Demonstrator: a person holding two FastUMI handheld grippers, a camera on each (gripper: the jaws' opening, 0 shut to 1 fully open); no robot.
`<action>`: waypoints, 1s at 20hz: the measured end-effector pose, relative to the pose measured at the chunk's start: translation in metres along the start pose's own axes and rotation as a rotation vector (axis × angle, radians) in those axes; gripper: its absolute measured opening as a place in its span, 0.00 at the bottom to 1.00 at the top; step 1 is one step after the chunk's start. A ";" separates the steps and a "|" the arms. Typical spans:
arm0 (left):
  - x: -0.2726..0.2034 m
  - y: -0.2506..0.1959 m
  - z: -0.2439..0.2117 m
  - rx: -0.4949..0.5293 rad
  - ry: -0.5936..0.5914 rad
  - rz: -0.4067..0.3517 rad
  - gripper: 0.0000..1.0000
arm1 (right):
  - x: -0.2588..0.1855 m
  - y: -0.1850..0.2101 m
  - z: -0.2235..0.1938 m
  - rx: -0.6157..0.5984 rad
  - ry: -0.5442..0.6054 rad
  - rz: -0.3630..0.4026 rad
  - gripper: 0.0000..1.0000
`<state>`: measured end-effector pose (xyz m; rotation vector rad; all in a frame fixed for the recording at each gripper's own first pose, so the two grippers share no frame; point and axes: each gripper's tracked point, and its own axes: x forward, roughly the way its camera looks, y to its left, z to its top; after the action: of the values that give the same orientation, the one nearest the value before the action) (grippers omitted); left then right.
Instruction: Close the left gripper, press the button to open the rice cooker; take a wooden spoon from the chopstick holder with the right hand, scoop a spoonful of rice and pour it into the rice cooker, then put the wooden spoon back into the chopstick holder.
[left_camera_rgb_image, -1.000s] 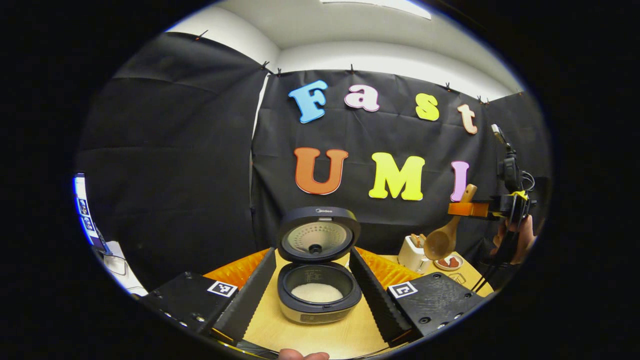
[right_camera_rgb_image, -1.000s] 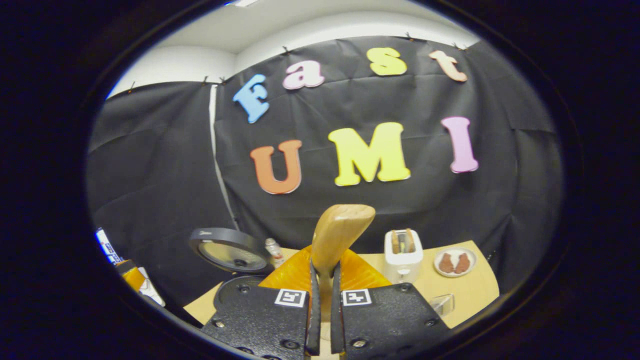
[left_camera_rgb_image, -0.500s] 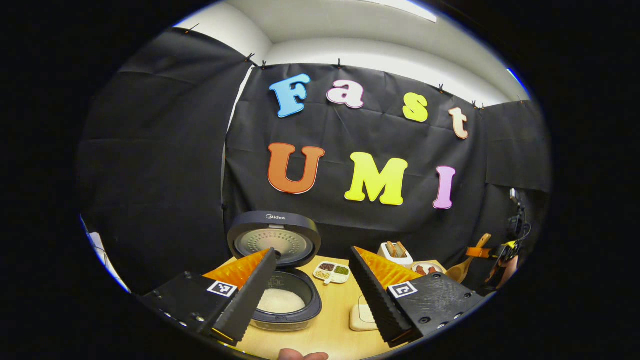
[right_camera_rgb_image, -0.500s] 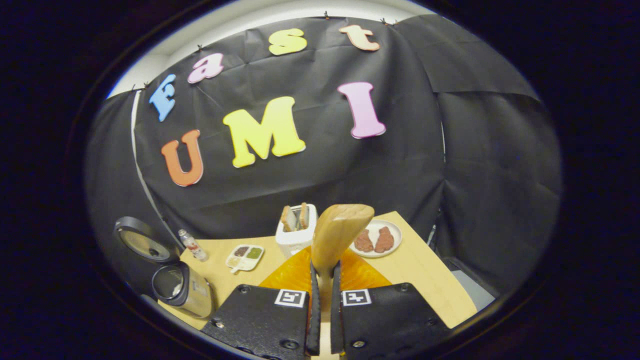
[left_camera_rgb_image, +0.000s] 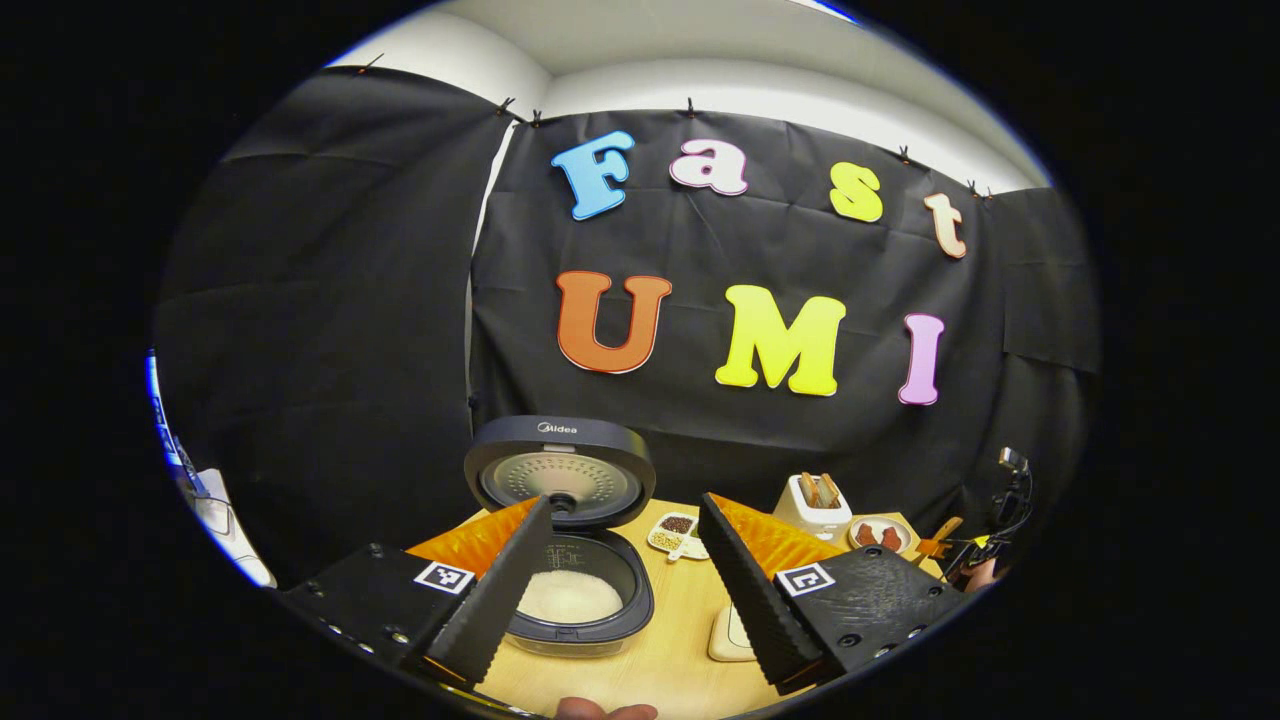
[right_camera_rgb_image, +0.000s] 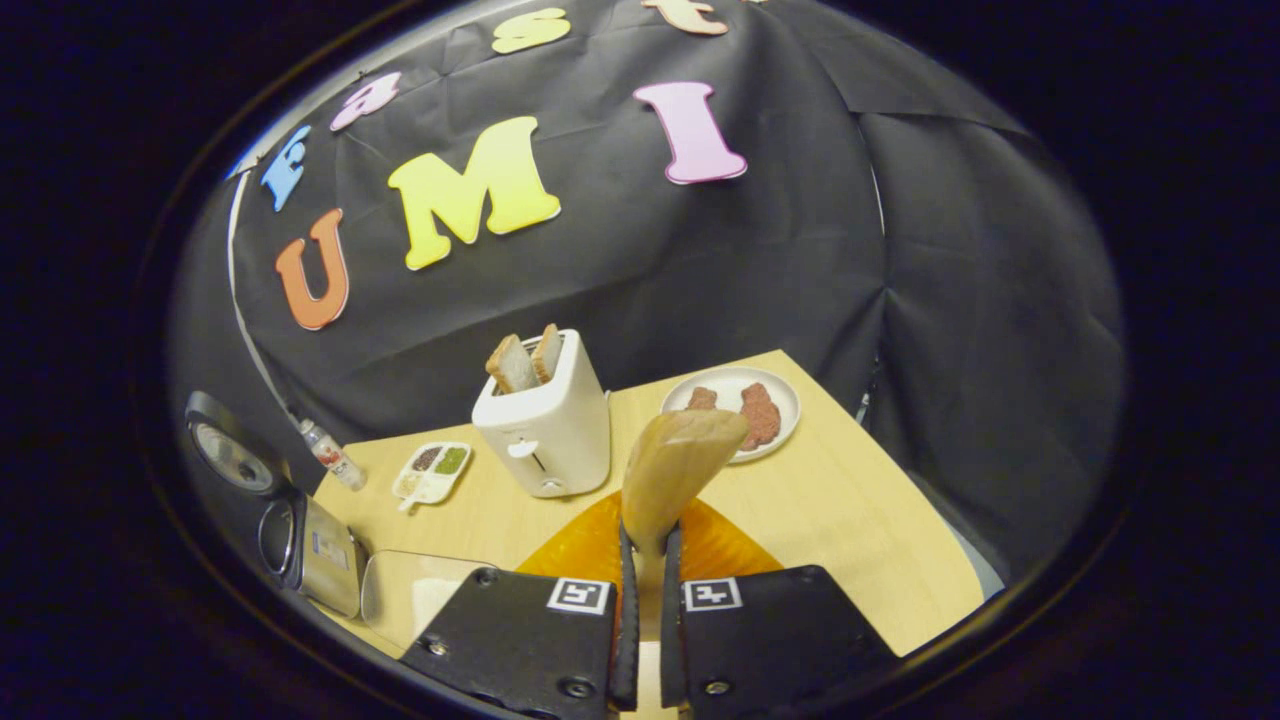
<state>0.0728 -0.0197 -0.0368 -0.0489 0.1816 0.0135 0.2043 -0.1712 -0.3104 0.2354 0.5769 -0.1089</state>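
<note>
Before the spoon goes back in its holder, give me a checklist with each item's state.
1. Right tongs shut on the wooden spoon: ok, both fingers press its handle.
2. Rice already in the rice cooker: ok, lid up, white rice in the pot.
3. Spoon bowl emptied: cannot tell, its face is turned from the camera.
4. Chopstick holder located: cannot tell, none made out on the table.
5. Toaster and plate close ahead of the spoon: not ok, steer around them.
6. Left tongs out of the way: ok, open, holding nothing, over the cooker.
</note>
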 end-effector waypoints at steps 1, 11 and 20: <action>0.001 0.002 -0.002 0.004 0.006 0.008 0.95 | 0.005 -0.002 -0.006 0.012 0.008 0.002 0.15; 0.021 0.014 0.030 0.026 -0.054 0.017 0.94 | -0.009 -0.002 0.013 0.018 -0.058 0.007 0.44; 0.051 0.031 0.062 0.037 -0.161 -0.010 0.94 | -0.105 0.002 0.092 -0.085 -0.280 -0.089 0.77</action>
<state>0.1333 0.0150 0.0137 -0.0120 0.0204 0.0039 0.1658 -0.1887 -0.1773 0.1084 0.3125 -0.1997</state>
